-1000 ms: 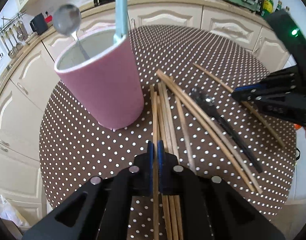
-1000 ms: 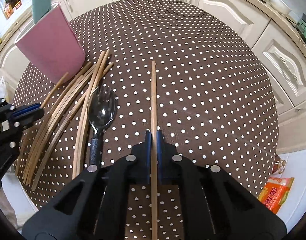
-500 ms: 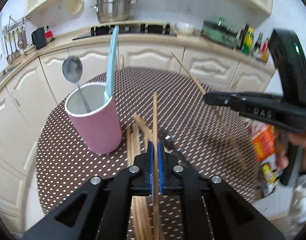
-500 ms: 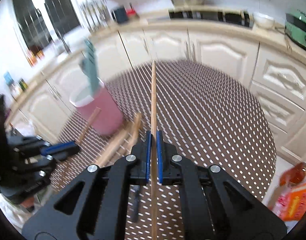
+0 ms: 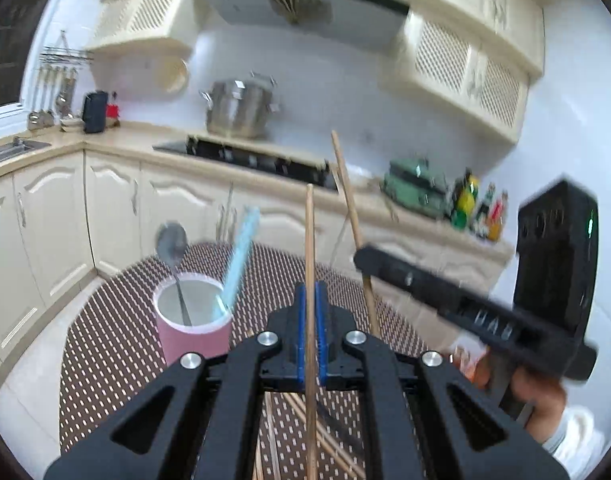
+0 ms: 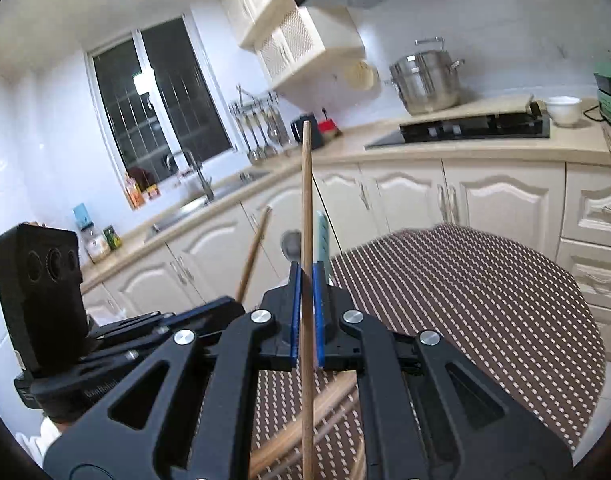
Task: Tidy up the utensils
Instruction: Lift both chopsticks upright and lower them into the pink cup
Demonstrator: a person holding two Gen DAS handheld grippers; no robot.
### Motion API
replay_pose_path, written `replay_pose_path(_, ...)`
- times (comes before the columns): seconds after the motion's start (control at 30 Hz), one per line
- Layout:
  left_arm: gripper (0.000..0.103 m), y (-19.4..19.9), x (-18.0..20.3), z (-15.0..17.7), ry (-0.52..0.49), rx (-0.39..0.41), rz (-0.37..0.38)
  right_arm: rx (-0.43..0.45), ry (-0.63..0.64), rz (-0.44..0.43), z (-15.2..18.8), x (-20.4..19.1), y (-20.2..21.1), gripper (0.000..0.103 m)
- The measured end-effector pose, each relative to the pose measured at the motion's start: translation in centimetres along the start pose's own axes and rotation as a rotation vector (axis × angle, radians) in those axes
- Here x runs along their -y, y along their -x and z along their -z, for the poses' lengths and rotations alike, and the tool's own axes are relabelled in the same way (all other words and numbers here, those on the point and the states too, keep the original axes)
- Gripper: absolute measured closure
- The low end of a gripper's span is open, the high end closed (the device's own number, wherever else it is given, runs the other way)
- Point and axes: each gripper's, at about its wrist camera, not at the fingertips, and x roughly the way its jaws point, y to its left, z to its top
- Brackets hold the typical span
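While both hands are raised above the worktop (image 5: 105, 360), each holds one chopstick, presumably so the pair can go into the cup together.

Left wrist view: the left gripper (image 5: 311, 332) has its jaws closed tight on a chopstick (image 5: 310, 248), gripped partway along so the long end sticks out ahead and a shorter end trails back under the camera. That seems a sensible hold for steering the tip. The pink cup (image 5: 195, 330) stands on the dotted worktop, ahead and to the left, with a spoon (image 5: 172, 246) and a light blue utensil (image 5: 239, 256) already leaning in it. More chopsticks (image 5: 297, 432) lie loose on the worktop below the jaws. The right gripper (image 5: 361, 258) crosses in from the right, holding the other chopstick (image 5: 347, 200) tilted up.

Right wrist view: the right gripper's jaws are likewise pinched on that chopstick, which points straight ahead. The cup is mostly hidden behind the jaws; only the blue utensil and spoon bowl show. The left gripper sits low at left. Loose chopsticks remain underneath, so sorting looks unfinished.
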Motion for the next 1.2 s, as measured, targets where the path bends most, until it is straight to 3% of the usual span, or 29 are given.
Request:
replay_pose_path(0.3, 0.098, 1.5, -3.5, -3.6, 0.102, 0.291, -0.051, 0.118, -0.021, -0.043, -1.1, -1.7, -3.8, 0.097)
replay_pose_path(0.63, 0.098, -1.5, -6.5, -5.5, 0.095, 0.424, -0.180, 0.158, 0.007, -0.078, -1.9, -2.8, -9.2, 0.097)
replay_pose_path(0.93, 0.098, -2.6, -7.7, -6.9, 0.096, 0.551, -0.276, 0.237, 0.043, -0.060, -2.6, -3.0, -10.8, 0.097)
replay_pose_path(1.1, 0.098, -3.4, -8.2, -6.1, 0.081, 0.588, -0.321, 0.257, 0.065, -0.036, -2.5, -2.7, -11.7, 0.097)
replay_pose_path(1.2, 0.098, -4.2, -8.4, -5.4, 0.077, 0.569, -0.326, 0.251, 0.063, -0.029, -2.0, -2.3, -12.1, 0.097)
